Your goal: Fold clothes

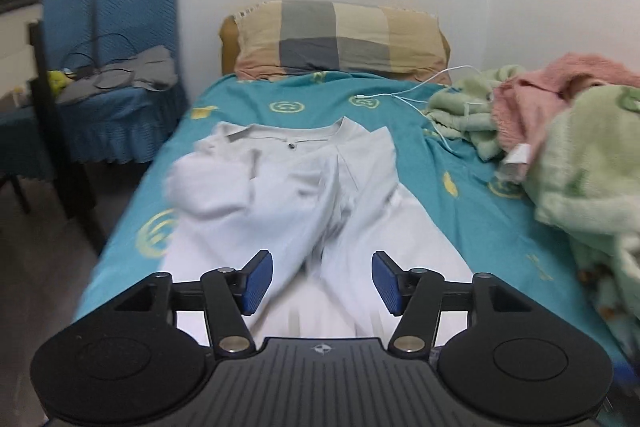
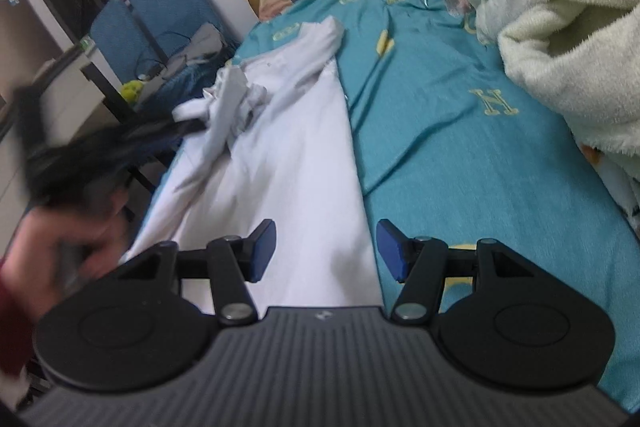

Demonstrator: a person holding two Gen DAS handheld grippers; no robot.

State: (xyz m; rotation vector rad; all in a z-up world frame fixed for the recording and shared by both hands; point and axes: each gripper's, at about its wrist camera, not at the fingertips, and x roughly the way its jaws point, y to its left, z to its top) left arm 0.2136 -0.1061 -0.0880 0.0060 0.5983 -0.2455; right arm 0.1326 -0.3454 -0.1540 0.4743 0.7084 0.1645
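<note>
A white shirt (image 1: 304, 195) lies on a bed with a teal sheet (image 1: 360, 107). In the left wrist view the garment occupies the centre of the frame. Its long axis runs from the bottom edge toward the top, with the collar (image 1: 296, 143) at the upper end, pointing toward the checked pillow (image 1: 340, 39). The hem end sits at the bottom, under the gripper. One sleeve (image 1: 208, 187) is folded across the chest at centre left; it is blurred.

The left gripper (image 1: 322, 281) sits at lower centre, jaws set wide apart with nothing between the blue pads (image 1: 258, 283). It hovers above the lower part of the shirt; contact cannot be determined.

In the right wrist view the shirt (image 2: 288, 163) runs diagonally from lower centre to upper left of centre. The right gripper (image 2: 326, 251) is spread wide and empty, straddling the right-hand edge of the shirt.

View differences:
- Right wrist view only: a blurred dark gripper body and a hand (image 2: 60, 259) at left, near the bunched sleeve (image 2: 228, 107).
- Left wrist view only: the collar button, and a white cable (image 1: 420, 91) across the sheet near the pillow.
- Both views: a green and pink blanket heap (image 1: 568, 131) at right, and blue chairs (image 1: 120, 27) at upper left.
</note>
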